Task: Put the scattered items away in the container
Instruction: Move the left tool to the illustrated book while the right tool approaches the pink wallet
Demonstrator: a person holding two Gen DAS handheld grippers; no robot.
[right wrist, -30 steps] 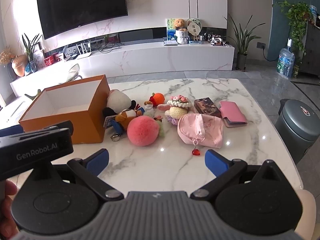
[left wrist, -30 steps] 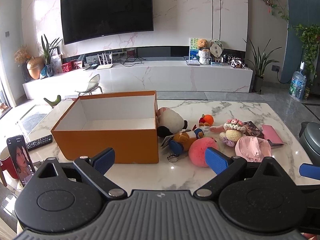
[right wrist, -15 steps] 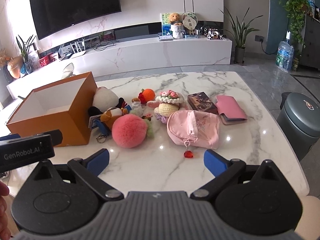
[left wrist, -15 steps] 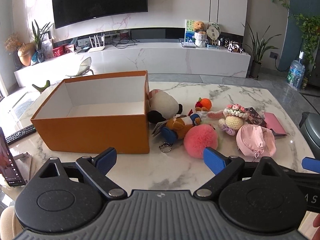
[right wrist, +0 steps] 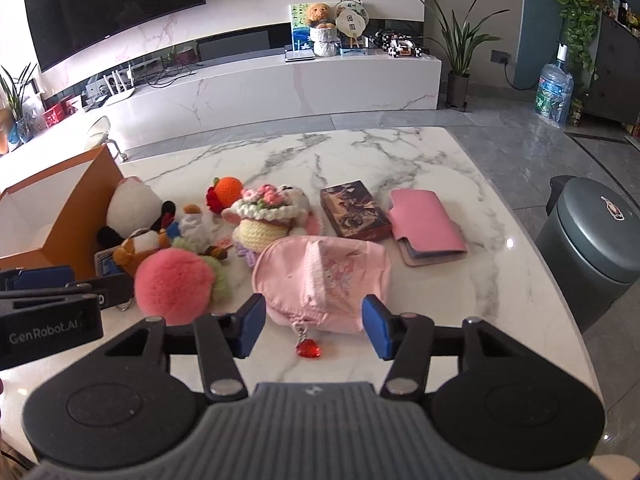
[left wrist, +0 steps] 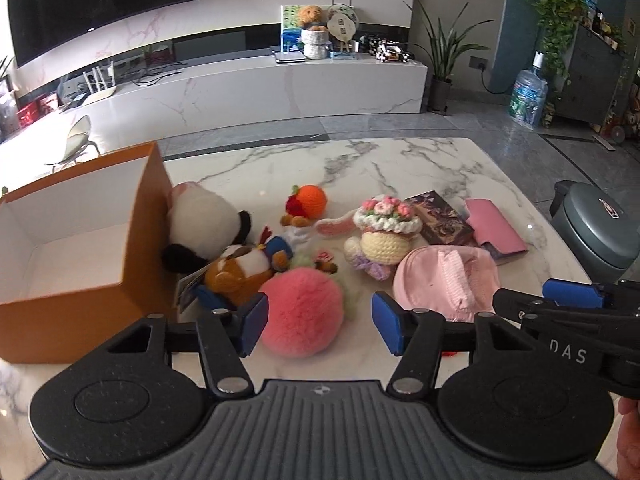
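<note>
Peeking past the orange box [left wrist: 80, 280] at the worktop's [left wrist: 400, 168] left, cut off in both views. Left claw [left wrist: 320, 326] closing around the pink pompom [left wrist: 302, 312], pads not touching. Right claw [right wrist: 314, 328] closing around the pink pouch [right wrist: 324, 280]; its red charm [right wrist: 308, 349] only shows there.

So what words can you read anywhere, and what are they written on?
"GenRobot.AI": white letters on the black body of the left claw, seen in the right wrist view.
"DAS": on the black body of the right claw, seen in the left wrist view; it may be cut off.
The dark patterned box and round fan: print too small to read.
</note>
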